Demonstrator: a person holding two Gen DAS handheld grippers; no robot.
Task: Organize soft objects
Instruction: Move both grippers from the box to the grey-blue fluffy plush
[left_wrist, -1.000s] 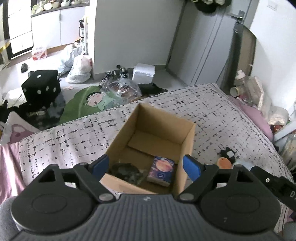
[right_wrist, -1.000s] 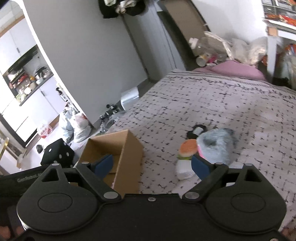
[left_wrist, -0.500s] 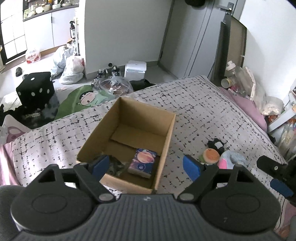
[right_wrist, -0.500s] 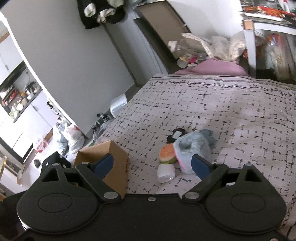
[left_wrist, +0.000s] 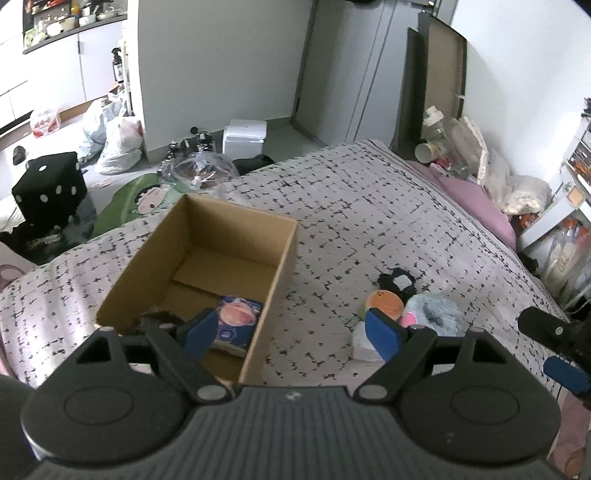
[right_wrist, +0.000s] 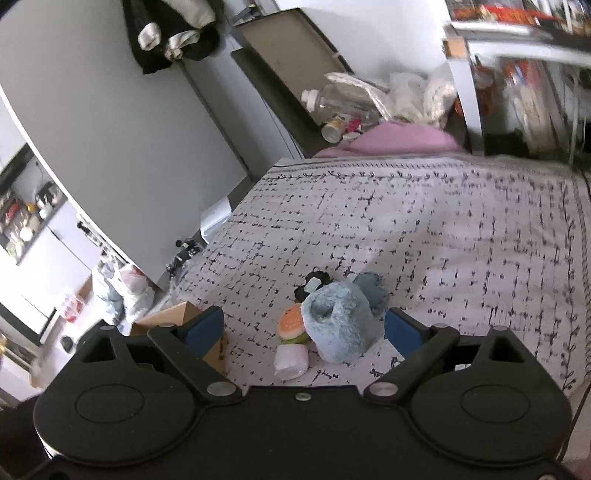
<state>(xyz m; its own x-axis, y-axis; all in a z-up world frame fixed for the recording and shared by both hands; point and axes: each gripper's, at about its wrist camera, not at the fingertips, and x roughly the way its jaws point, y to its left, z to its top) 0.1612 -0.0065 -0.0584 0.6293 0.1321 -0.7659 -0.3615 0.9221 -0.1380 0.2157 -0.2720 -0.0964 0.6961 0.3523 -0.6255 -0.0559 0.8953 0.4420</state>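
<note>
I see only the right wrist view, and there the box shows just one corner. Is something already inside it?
Observer: Yes. A blue pack lies on the floor of the box, by its right wall.
Operator: Is there anything else inside?
Observer: A dark thing sits in the near left corner. It is partly hidden, so I cannot tell what it is.
Operator: Does the left gripper hold something?
Observer: No. The left gripper is open and empty.
</note>
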